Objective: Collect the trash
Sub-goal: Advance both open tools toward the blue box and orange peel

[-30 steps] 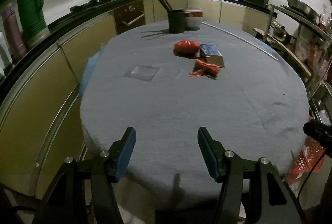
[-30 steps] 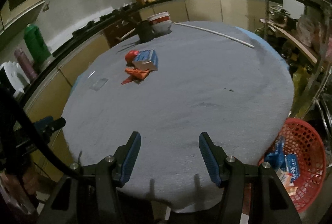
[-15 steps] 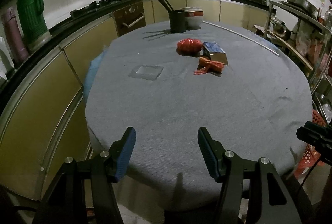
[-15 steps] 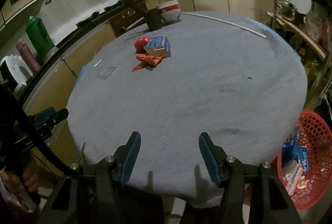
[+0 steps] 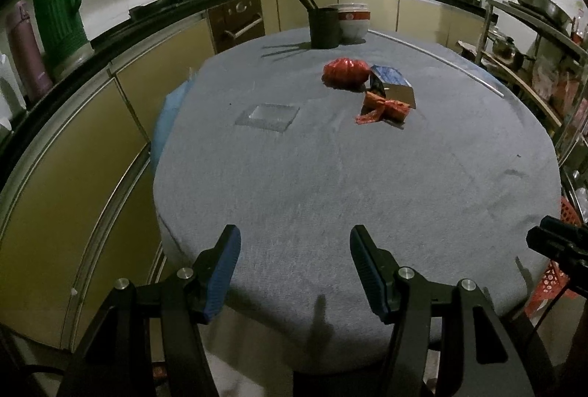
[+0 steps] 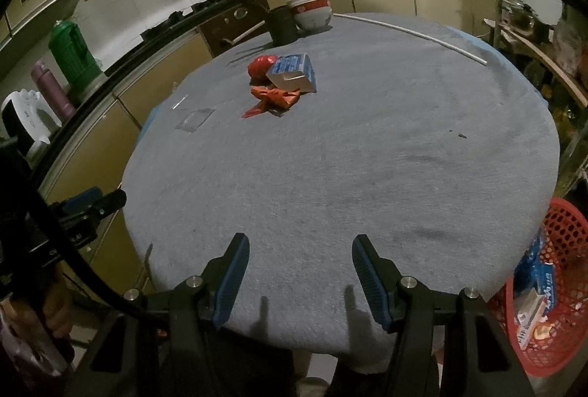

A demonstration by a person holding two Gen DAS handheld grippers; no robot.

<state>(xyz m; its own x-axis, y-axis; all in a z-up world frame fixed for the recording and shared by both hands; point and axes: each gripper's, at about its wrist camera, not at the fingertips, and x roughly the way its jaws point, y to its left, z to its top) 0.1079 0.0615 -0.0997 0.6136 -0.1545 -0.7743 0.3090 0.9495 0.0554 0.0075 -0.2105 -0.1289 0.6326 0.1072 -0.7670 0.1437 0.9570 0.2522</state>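
At near edge of desk [image 5: 367,198], my left gripper [image 5: 294,272] and right gripper [image 6: 299,277] open, empty. Trash toward far edge: red wrapper [image 5: 384,108], blue box [image 5: 391,84], clear plastic [image 5: 268,114]. Reach far, take wrapper first; basket [image 6: 562,235] beside right edge.

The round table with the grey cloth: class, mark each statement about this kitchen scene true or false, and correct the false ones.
1. The blue box lies beside the crumpled red wrapper. True.
2. The left gripper is clamped on the red bag. False: its jaws stand apart with nothing between them, near the table's edge and far from the bag.
3. The red basket beside the table is empty. False: some packaging already lies in it.
4. A dark holder with chopsticks stands next to stacked bowls at the far side. True.
5. The right gripper holds the clear plastic sheet. False: its jaws are empty; the sheet lies flat on the cloth.
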